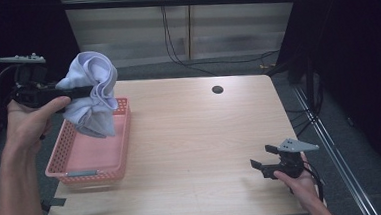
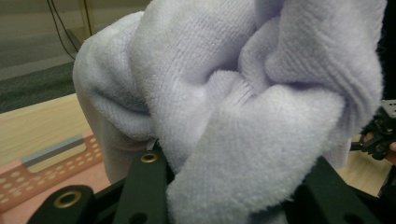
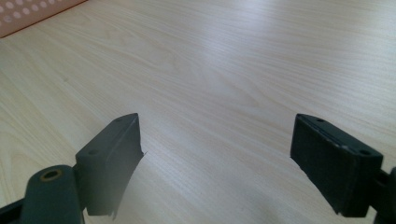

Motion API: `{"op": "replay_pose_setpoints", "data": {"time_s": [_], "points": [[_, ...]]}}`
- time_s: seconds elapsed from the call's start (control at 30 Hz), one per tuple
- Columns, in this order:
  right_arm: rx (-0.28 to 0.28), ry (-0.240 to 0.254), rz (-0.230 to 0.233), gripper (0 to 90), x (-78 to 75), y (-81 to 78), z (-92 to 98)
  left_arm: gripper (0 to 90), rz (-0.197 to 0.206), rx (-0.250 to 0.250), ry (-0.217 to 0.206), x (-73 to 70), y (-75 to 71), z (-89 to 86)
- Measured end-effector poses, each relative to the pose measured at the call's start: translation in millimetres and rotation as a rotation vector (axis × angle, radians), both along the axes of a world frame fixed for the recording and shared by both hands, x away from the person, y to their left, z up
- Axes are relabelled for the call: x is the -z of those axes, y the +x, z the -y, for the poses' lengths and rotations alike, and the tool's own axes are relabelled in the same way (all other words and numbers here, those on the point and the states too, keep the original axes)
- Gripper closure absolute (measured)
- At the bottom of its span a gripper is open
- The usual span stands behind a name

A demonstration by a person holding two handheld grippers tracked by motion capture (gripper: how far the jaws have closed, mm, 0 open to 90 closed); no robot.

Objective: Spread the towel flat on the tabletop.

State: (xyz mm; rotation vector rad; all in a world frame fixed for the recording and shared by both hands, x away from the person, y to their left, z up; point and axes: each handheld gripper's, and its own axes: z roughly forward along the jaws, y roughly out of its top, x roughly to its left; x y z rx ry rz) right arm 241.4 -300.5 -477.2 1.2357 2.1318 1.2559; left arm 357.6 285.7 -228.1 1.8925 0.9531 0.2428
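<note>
A pale lavender towel [image 1: 93, 91] hangs bunched in the air over the far end of a pink perforated basket [image 1: 70, 170]. My left gripper [image 1: 88, 89] is shut on the towel [image 2: 243, 116], whose thick folds bulge up between the two black jaws in the left gripper view. The towel's lower end dangles into the basket. My right gripper [image 1: 261, 157] rests low at the table's near right, held by a hand; its jaws stand wide apart over bare wood with nothing between them, and in the right gripper view my right gripper [image 3: 217, 144] looks across the tabletop.
The light wooden table [image 1: 195, 132] has a round cable hole [image 1: 217, 90] near its far edge. A corner of the basket [image 3: 28, 16] lies at the top left of the right gripper view. Cables hang behind the table, and dark floor surrounds it.
</note>
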Motion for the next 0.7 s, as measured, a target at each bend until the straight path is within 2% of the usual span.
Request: {"op": "replay_pose_setpoints", "data": {"time_s": [0.07, 0.17, 0.33, 0.43, 0.7], "points": [[-0.003, -0.002, 0.002, 16.1, -0.1, 0.7, 0.0, 62.8, 0.003, 0.004, 0.000, -3.2, -1.2, 8.2], [-0.001, -0.001, -0.004, 16.1, 0.3, 1.8, -0.9, 62.7, 0.014, 0.042, -0.005, -4.2, -1.7, 22.4], [-0.014, -0.004, -0.003, 16.1, -0.7, 0.7, -2.4, 62.6, 0.010, 0.098, 0.004, -3.4, 1.2, 49.7], [-0.019, -0.006, 0.001, 16.2, -1.2, -0.7, -1.5, 62.5, 0.004, 0.135, -0.013, 1.1, 2.8, 68.3], [-0.022, 0.007, -0.002, 17.2, -1.8, -0.5, 0.0, 62.3, -0.030, 0.235, -0.016, 22.0, 8.1, 115.7]]}}
